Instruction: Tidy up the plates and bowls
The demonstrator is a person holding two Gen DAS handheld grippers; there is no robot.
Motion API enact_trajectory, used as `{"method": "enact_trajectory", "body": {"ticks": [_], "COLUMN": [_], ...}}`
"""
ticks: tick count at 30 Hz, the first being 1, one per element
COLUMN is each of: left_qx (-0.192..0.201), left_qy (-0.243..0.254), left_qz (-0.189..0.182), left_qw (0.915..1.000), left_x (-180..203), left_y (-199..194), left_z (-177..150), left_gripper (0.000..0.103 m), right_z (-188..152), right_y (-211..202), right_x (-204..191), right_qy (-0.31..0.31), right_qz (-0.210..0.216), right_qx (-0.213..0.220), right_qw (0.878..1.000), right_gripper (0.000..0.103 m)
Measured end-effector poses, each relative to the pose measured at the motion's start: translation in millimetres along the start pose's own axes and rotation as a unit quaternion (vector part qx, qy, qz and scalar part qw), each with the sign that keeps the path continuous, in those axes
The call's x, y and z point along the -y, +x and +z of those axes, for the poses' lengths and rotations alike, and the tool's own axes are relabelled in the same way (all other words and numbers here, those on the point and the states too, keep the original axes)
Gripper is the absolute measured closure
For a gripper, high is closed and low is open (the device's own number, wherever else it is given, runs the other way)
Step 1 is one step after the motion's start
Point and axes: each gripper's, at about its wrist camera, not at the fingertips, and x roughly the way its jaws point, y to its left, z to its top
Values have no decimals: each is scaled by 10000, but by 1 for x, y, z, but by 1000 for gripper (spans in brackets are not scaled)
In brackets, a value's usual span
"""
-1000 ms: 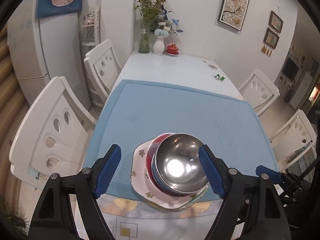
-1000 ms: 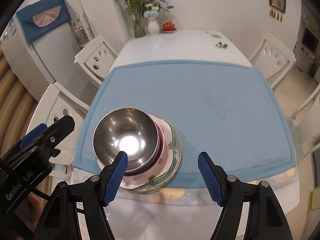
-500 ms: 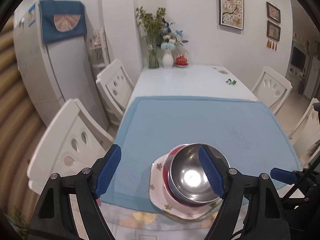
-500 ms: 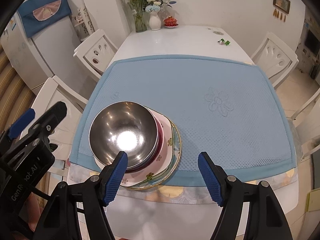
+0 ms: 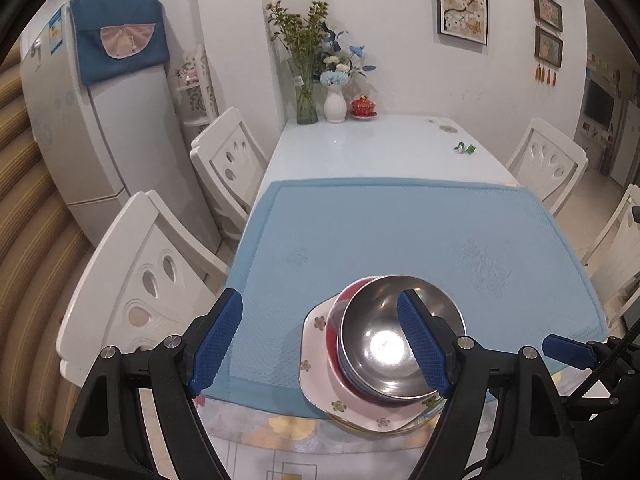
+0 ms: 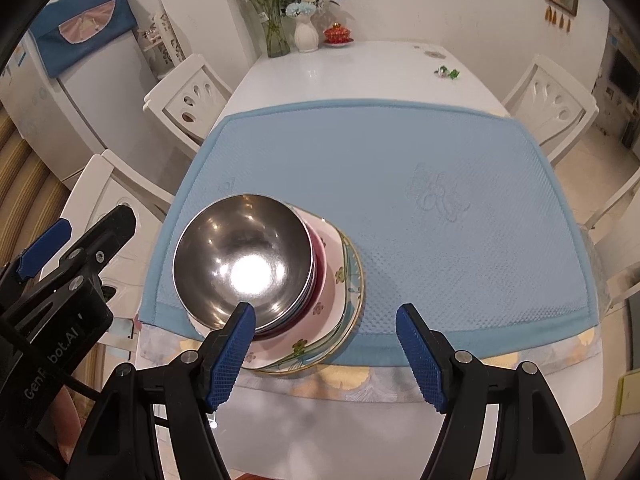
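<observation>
A steel bowl [image 5: 394, 344] [image 6: 240, 260] tops one stack on the near edge of the blue mat [image 5: 400, 232] [image 6: 400, 184]. Under it sit a blue-rimmed bowl and a red bowl [image 5: 334, 320], then a white flowered plate [image 5: 316, 376] [image 6: 332, 284] on a gold-rimmed plate [image 6: 356, 304]. My left gripper [image 5: 320, 340] hangs open above the stack's left side, nothing between its fingers. My right gripper [image 6: 326, 354] is open over the stack's near right edge and also holds nothing. Each gripper shows at the edge of the other's view.
White chairs [image 5: 160, 280] [image 6: 548, 100] flank the white table [image 5: 380, 148]. At the far end stand flower vases [image 5: 306, 96] and a red lidded cup [image 5: 363, 106]; a small green item [image 5: 466, 147] lies right. A fridge [image 5: 100, 120] stands at left.
The left wrist view has swung leftward and tilted up, so the stack slid from between the fingers toward the right finger. The right view barely shifted; both grippers stayed open.
</observation>
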Motion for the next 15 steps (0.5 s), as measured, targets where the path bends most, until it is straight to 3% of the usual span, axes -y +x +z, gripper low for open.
{"method": "enact_trajectory", "body": {"ticks": [7,15], "left_qx": [-349,-383], "left_qy": [-186,-165], "left_qz": [-72,-90], "left_qw": [9992,9991], "left_x": [-6,-8], "left_y": [10,13], "left_z": [-5,-7], "left_gripper": [24,24], "right_z": [-1,0], "right_y": [9,12], "right_x": [-2,-5], "right_qy": [2,-56], "right_qz": [45,-22], "right_qx": [-177,-203], "right_qw": [9998,9998], "right_gripper": [32,32]}}
